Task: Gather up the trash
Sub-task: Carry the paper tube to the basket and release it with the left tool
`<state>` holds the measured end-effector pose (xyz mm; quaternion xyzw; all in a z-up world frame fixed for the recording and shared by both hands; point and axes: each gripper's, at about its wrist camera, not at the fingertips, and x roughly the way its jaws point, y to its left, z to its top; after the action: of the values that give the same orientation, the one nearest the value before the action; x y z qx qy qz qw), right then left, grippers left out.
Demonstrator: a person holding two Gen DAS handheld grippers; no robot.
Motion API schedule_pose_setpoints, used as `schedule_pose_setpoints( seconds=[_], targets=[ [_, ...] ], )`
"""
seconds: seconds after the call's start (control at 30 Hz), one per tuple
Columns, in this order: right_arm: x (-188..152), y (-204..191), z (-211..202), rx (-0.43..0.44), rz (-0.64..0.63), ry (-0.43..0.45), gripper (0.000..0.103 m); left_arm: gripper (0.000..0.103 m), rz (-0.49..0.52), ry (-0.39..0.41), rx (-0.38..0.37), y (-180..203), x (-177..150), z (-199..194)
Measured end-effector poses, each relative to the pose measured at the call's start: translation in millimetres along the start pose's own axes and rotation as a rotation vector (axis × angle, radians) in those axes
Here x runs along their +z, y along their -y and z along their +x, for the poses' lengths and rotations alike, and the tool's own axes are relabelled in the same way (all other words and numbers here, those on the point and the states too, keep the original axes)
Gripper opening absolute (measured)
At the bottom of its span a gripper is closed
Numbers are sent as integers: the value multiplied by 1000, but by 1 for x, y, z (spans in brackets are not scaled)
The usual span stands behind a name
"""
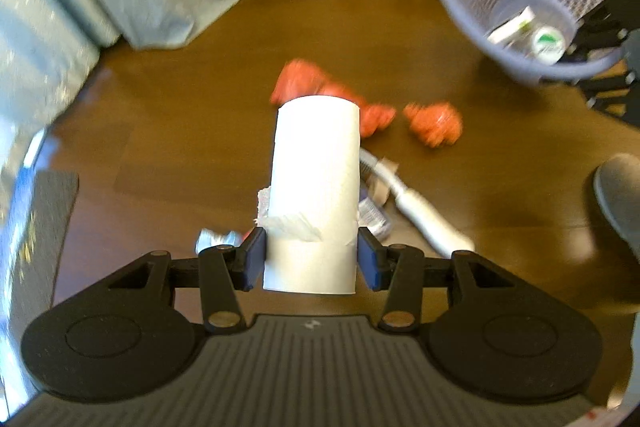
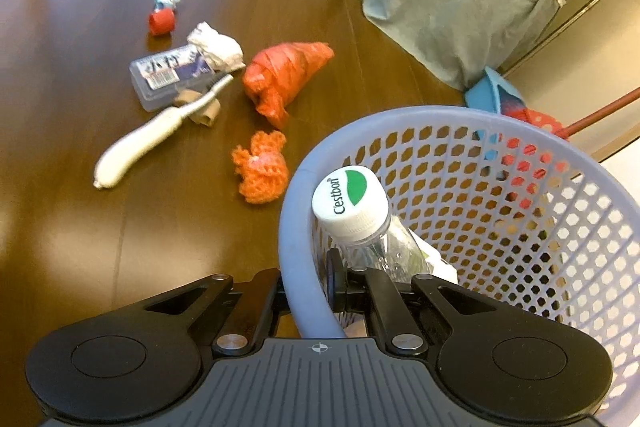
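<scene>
Basket [image 2: 500,163]: lavender mesh bin, landmark; its near rim is pinched in the closed right gripper [image 2: 310,291]; a capped clear bottle [image 2: 362,223] lies inside.
Floor [image 1: 180,131]: dark wood, carries the loose trash beside the basket.
Paper tube [image 1: 314,195]: white cardboard roll, clamped near its lower end by the left gripper [image 1: 311,259]; long axis runs straight ahead along the fingers; clear of the floor, well left of the basket.
Key relation: basket lies up and to the right of the tube; the left hand is the carrier.
Red bag [image 2: 286,77]: crumpled, on the floor near the basket.
Orange netting [image 2: 262,171]: just beside the basket rim.
View difference: the right wrist view shows the rim grip and bottle cap; the left wrist view shows the grip on the tube.
</scene>
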<state>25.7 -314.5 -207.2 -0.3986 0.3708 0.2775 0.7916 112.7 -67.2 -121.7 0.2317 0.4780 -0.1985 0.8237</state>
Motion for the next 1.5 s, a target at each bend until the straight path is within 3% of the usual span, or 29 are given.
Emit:
schedule_pose_setpoints(
  seconds=[0.4, 0.83, 0.97, 1.2, 1.5],
  targets=[
    [-4, 15, -29, 90, 44, 25, 0, 43, 237, 68, -35, 51, 84, -52],
    [-25, 29, -44, 165, -13, 40, 0, 43, 261, 146, -96, 97, 156, -67],
    [-34, 29, -47, 177, -44, 42, 0, 43, 300, 122, -77, 110, 165, -64],
    [-42, 27, -50, 175, -63, 44, 0, 43, 346, 108, -127, 136, 173, -46],
    [-41, 23, -48, 176, -69, 47, 0, 47, 353, 144, -175, 166, 205, -14]
  ],
)
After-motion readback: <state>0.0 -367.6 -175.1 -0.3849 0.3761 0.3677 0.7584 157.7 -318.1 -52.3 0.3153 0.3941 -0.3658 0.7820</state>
